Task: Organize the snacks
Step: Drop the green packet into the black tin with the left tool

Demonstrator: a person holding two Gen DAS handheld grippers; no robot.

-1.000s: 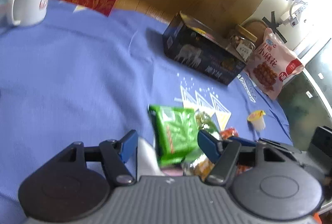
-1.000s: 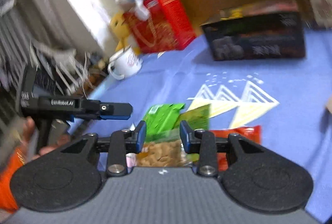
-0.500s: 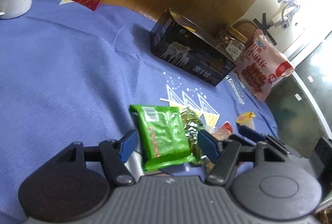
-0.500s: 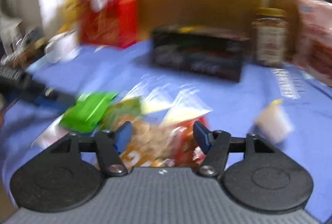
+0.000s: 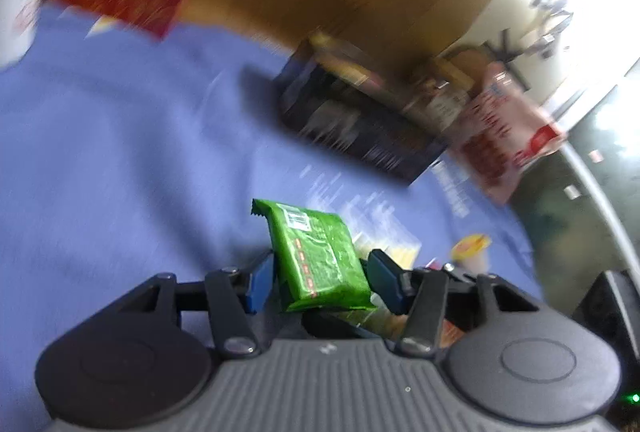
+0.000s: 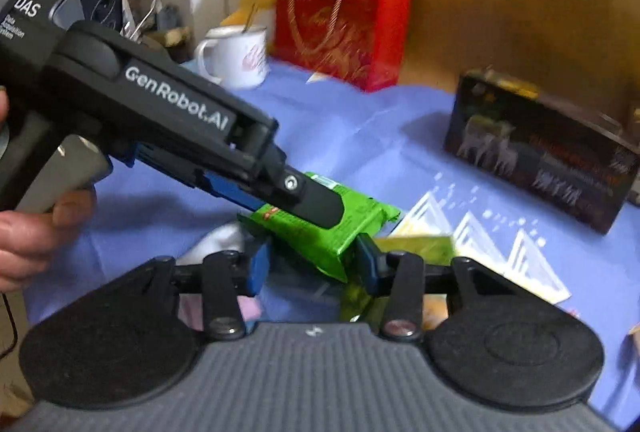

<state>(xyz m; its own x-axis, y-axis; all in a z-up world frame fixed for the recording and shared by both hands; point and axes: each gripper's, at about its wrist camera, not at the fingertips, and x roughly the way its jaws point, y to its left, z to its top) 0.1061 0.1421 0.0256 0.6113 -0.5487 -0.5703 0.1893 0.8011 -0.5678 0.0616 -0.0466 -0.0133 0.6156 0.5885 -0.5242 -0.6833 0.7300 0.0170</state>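
Green packet [image 5: 320,256] sits clamped in your left gripper [image 5: 318,282]; right gripper [image 6: 310,264] gapes unloaded, so lift clear toward the dark box [image 5: 360,127].

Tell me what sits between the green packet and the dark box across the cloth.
Nothing visible does. The left gripper holds the green packet off the blue tablecloth, and bare cloth runs to the dark box.
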